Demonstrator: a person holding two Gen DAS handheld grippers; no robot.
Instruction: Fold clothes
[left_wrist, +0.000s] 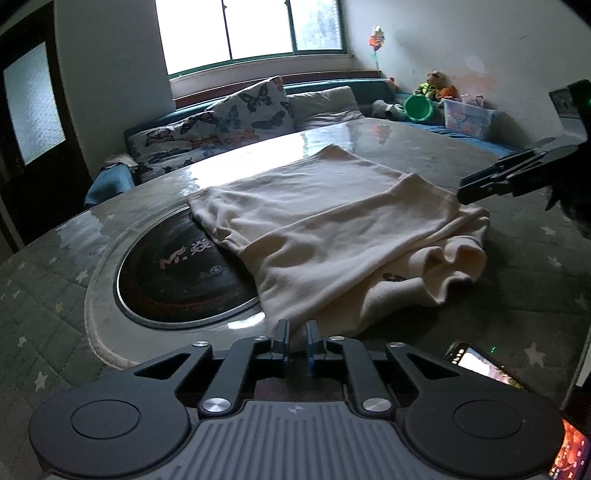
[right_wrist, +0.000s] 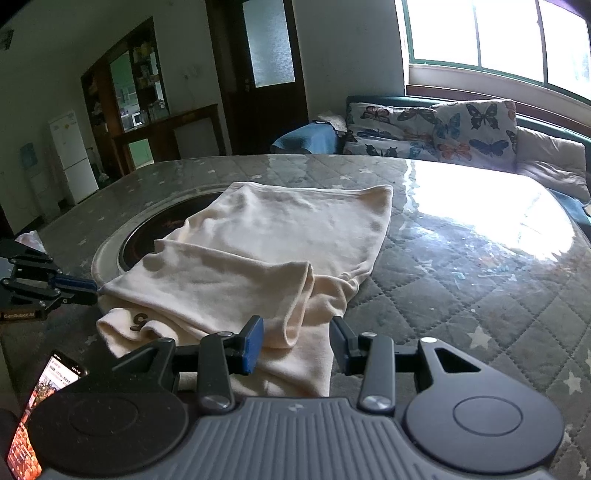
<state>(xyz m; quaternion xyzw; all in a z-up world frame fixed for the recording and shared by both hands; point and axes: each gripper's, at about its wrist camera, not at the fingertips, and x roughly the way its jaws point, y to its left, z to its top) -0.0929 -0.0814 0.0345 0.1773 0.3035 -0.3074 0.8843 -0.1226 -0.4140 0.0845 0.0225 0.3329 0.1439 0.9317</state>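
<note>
A cream garment lies folded over on the quilted table, its near part bunched, with a dark print showing. My left gripper is at its near edge, jaws nearly together, pinching a bit of the cloth. The right wrist view shows this gripper at the left, its tip on the garment's corner. My right gripper has its jaws apart. A loose fold of the garment lies between the blue pads, which do not squeeze it. In the left wrist view that right gripper reaches in to the garment's right corner.
A round dark cooktop is set in the table, partly under the garment. A lit phone lies at the near edge. A sofa with butterfly cushions stands behind the table, and toys lie by the wall.
</note>
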